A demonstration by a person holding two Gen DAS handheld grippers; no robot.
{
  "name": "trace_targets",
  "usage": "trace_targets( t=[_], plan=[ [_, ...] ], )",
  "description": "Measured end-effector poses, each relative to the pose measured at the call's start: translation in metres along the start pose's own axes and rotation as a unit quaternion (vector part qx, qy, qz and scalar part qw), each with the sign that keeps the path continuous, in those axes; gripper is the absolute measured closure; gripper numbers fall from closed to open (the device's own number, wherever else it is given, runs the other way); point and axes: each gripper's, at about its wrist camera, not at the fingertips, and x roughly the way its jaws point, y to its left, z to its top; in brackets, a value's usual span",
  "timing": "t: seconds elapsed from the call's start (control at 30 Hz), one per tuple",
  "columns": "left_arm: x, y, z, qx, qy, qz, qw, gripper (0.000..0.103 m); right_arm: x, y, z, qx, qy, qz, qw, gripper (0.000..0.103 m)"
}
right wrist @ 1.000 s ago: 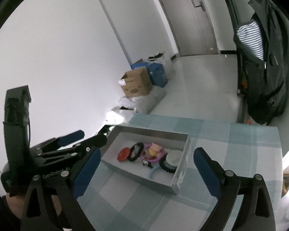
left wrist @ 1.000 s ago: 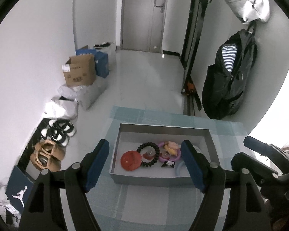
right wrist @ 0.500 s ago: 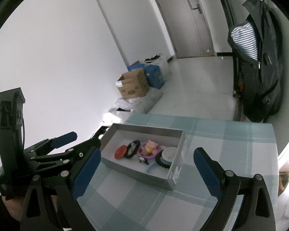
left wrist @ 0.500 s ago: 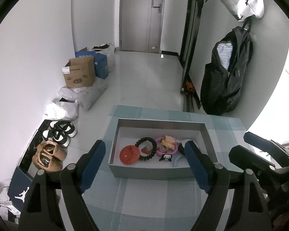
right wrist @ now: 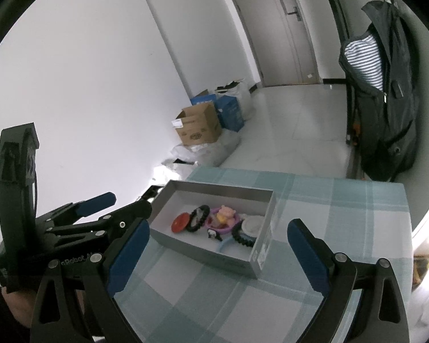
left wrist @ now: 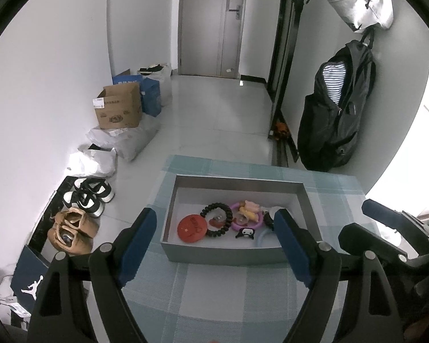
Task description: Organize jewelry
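Both grippers hang above the near edge of the checked tablecloth (left wrist: 214, 294) w/ nothing in them: left gripper (left wrist: 214, 240) has its blue pads spread wide, right gripper (right wrist: 217, 251) likewise wide apart, nothing between the jaws in either view. The jewelry all sits inside the grey box (left wrist: 237, 253), which lies at 12 o'clock from the left gripper and approx 11 o'clock from the right. In the box, left to right in the left wrist view: red disc (left wrist: 192, 227), black bead bracelet (left wrist: 216, 219) touching it, pink ring w/ a small figure on top (left wrist: 247, 214), a little black-and-white charm (left wrist: 245, 233) at its 6 o'clock, then a pale blue band (left wrist: 261, 235) and a 2nd dark beaded piece partly hidden behind the left gripper's right pad. No pieces visible on the cloth outside the box. This fits 2 stages: everything already gathered and the job near done, or a jumbled box waiting to be sorted; can't tell which. If any piece is to be picked, judgement: items are bunched and overlapping, so come straight down, jaws narrowed to one item only, pads across a bracelet's cord rather than around the whole loop, and keep clear of the box walls. The other gripper could steady the box's near wall, since a light cardboard box prob slides on cloth.
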Motion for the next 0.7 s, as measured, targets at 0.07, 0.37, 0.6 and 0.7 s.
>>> trace_targets(
  t=[0.07,0.37,0.6,0.7],
  plan=[
    [-0.0008,-0.001,-0.0004,0.0,-0.001,0.001,1.0,0.022,-0.0008,-0.0001,-0.0006,-0.001,-0.001,0.0,1.0,0.005],
    [0.0,0.0002,0.0002,-0.005,0.004,0.004,1.0,0.022,-0.0022,-0.0003,-0.0004,0.003,-0.002,-0.003,1.0,0.005],
    [0.0005,0.0003,-0.0002,-0.007,0.005,0.01,0.9999,0.022,-0.0019,0.0002,-0.0005,0.003,-0.001,-0.004,1.0,0.005],
    [0.0008,0.0015,-0.0001,-0.011,0.007,0.006,0.9999,0.022,-0.0023,0.0006,-0.0001,0.005,-0.002,-0.005,1.0,0.005]
  ],
)
